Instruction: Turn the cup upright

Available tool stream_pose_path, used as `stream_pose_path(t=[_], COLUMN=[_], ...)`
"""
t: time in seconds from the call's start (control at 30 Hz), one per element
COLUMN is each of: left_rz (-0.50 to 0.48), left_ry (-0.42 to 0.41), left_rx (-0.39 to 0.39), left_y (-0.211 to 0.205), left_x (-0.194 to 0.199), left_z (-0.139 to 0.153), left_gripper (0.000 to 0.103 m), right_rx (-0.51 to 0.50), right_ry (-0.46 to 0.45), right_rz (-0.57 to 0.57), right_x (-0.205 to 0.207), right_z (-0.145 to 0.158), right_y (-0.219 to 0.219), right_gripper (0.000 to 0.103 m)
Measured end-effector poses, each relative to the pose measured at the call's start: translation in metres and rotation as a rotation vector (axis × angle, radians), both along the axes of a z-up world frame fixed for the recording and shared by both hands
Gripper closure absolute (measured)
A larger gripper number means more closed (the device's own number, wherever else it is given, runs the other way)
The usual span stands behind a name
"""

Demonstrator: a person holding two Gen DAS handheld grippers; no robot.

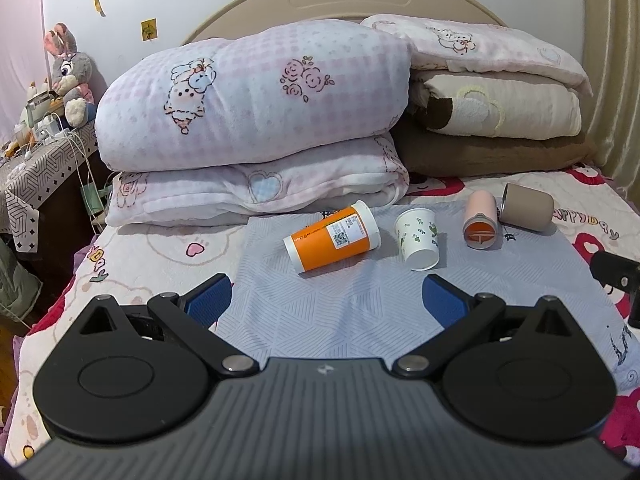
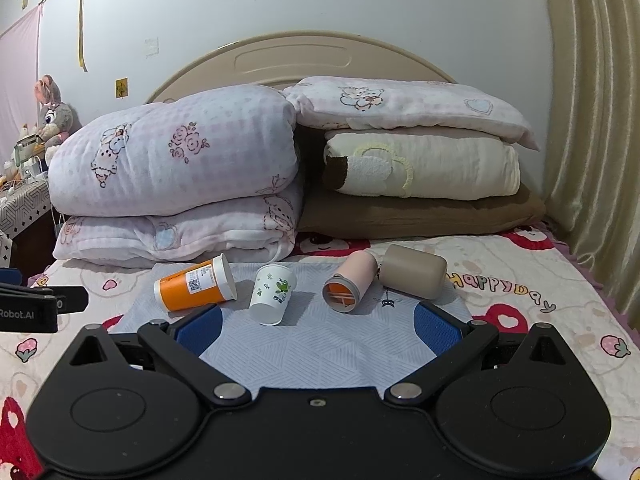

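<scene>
Left gripper (image 1: 326,300), right gripper (image 2: 318,326): wide apart

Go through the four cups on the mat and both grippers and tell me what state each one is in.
orange cup: on its side
white leaf-print cup: upside down, tilted
pink cup: on its side
taupe cup: on its side
left gripper: jaws open, empty
right gripper: jaws open, empty

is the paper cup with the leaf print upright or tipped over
Tipped over. The paper cup lies on its side on the grey mat, its flat white base towards the cameras, between the orange cup and pink cup.
</scene>
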State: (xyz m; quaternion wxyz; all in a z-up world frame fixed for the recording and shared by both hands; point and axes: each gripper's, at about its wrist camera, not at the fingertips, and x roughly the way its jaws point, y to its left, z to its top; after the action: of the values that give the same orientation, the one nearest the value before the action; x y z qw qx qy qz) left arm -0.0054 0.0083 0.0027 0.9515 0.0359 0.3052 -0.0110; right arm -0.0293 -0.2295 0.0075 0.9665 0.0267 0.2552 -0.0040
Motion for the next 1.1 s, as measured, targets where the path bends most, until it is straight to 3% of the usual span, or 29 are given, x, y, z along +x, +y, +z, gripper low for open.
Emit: stream_pose_path(t=[0.53,0.8,1.0,1.1], left_rz=[0.007,-0.054,-0.181,-0.248], left_ry=[0.014,0.022,0.064,0.092], left_rx=[0.003,0.024,0.097,0.097], left_y=[0.008,0.01,0.006,0.004], left_x=[0.0,0.03,0.07,0.097], left_z=[-0.004,0.003,-0.003,-0.009], left_gripper=[0.0,0.0,0.0,0.0], right_rx=[-0.004,-0.022,0.016,0.008], right_ry=[0.01,-0.012,0.064,0.104], right_rz=[0.049,0.237,0.453,0.543], right_x=[0.002,0.025,0.073,0.098], right_z=[-0.004,0.003,-0.005,-0.016], right_y=[0.002,0.015,0.032,0.045], right_gripper=[0.0,0.0,0.0,0.0])
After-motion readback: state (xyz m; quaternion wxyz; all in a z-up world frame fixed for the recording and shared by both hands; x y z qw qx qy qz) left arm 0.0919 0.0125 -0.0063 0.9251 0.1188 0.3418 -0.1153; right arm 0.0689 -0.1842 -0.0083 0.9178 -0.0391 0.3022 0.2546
